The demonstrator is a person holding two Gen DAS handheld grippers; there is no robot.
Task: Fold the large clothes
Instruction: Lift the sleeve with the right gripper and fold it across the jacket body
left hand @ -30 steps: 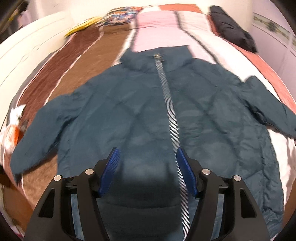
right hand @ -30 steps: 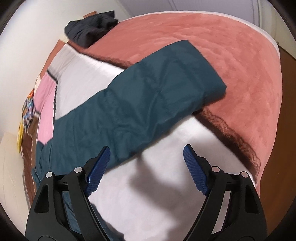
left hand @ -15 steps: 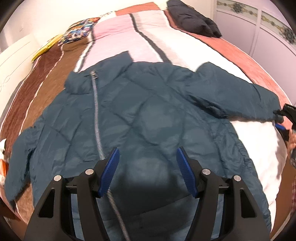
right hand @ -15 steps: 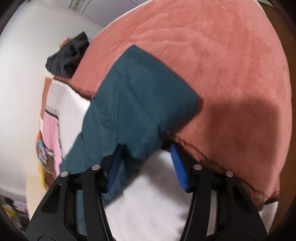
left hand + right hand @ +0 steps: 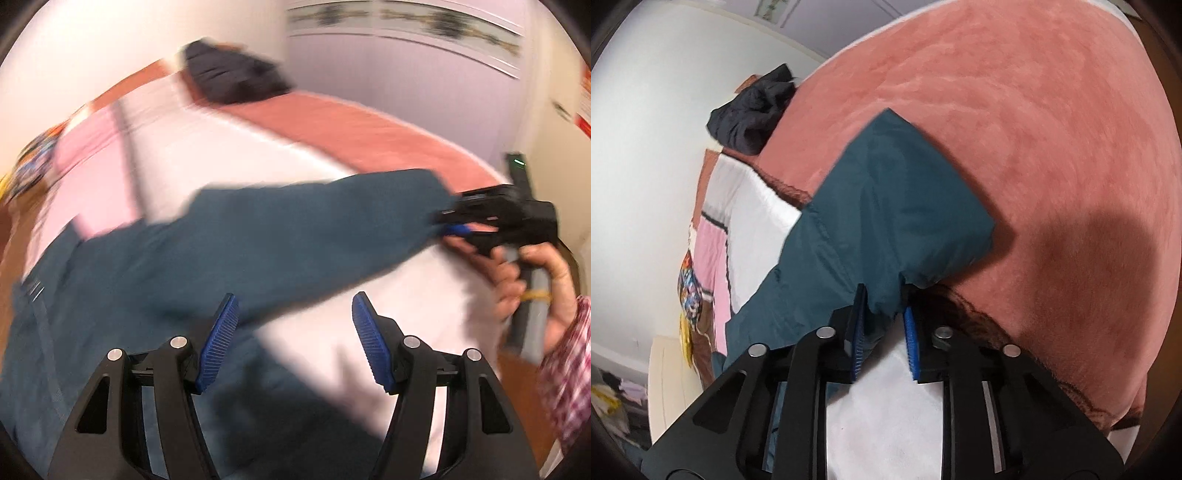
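My right claw (image 5: pixel 884 325) is pinched on the cuff edge of the teal jacket's sleeve (image 5: pixel 886 206), which lies stretched over the bed (image 5: pixel 1052 129). My left claw (image 5: pixel 293 343) hangs spread and empty above the sleeve near the jacket (image 5: pixel 122 280) body. I judge this the first fold: next I must lift the cuff and carry it across the chest, keeping the puffy fabric from slipping out.
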